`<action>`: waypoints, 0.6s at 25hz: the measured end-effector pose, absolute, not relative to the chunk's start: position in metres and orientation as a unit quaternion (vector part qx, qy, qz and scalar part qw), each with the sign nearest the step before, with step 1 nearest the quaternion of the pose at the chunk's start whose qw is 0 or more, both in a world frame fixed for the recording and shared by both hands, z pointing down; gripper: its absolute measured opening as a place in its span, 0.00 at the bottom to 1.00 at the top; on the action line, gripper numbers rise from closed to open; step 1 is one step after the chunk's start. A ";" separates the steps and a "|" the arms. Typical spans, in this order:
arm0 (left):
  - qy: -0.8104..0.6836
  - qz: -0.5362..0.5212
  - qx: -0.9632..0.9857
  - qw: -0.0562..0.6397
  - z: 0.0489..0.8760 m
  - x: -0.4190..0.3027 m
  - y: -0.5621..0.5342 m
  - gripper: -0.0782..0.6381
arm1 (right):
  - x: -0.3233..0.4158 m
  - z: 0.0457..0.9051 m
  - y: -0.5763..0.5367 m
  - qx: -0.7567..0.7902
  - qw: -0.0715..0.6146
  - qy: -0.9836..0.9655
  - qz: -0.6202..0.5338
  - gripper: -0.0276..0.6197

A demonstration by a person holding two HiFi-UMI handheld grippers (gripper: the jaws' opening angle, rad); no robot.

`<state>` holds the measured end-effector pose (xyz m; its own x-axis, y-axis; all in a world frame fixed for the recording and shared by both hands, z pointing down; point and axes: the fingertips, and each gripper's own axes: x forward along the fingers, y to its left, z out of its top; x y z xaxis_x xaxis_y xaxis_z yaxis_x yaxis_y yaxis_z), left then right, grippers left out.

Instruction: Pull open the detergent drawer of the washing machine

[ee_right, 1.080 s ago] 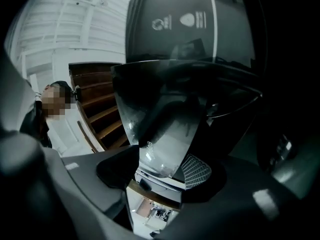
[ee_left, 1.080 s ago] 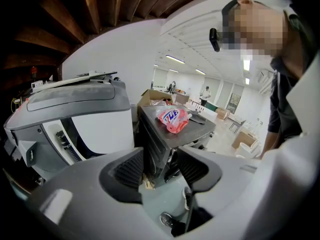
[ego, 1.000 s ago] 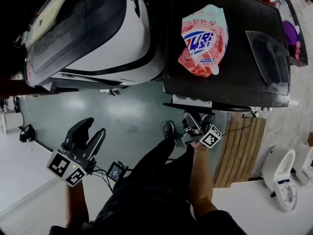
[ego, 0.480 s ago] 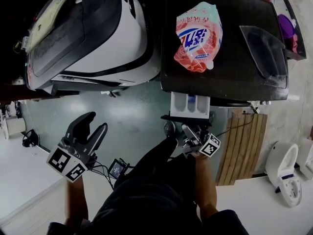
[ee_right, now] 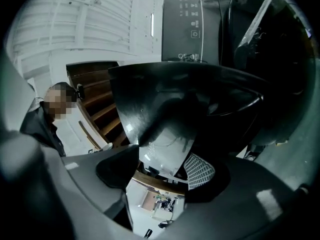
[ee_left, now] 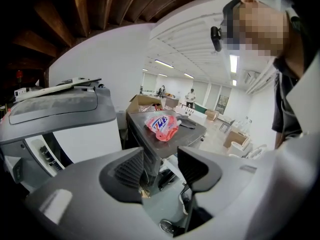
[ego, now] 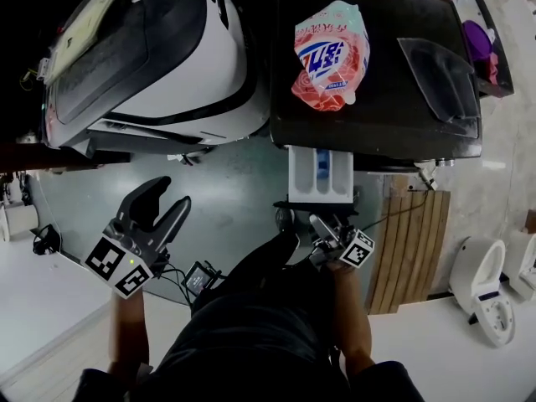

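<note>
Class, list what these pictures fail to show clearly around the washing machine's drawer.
Detergent drawer compartments: head view, too small to tell contents; right gripper view, its dark front blocks them.
Detergent bag print: head view, too small to read.
Control panel symbols: right gripper view, too small to read.

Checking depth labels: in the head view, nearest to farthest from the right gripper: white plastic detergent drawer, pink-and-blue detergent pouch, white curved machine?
1. White plastic detergent drawer, held in the right gripper.
2. Pink-and-blue detergent pouch, atop the dark washer.
3. White curved machine, far left.
</note>
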<state>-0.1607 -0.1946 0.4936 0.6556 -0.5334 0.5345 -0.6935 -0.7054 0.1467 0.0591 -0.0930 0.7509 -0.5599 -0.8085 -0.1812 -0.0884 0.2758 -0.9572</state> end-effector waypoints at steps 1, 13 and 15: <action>-0.345 0.230 0.894 0.170 0.491 -0.162 -0.194 0.43 | 0.059 0.751 -0.093 -0.311 0.346 0.717 -0.518 0.44; -0.365 0.165 0.903 0.152 0.457 -0.178 -0.189 0.43 | 0.060 0.771 -0.075 -0.397 0.159 0.694 -0.579 0.48; -0.370 0.151 0.905 0.150 0.450 -0.181 -0.187 0.42 | 0.065 0.766 -0.070 -0.411 0.126 0.698 -0.572 0.48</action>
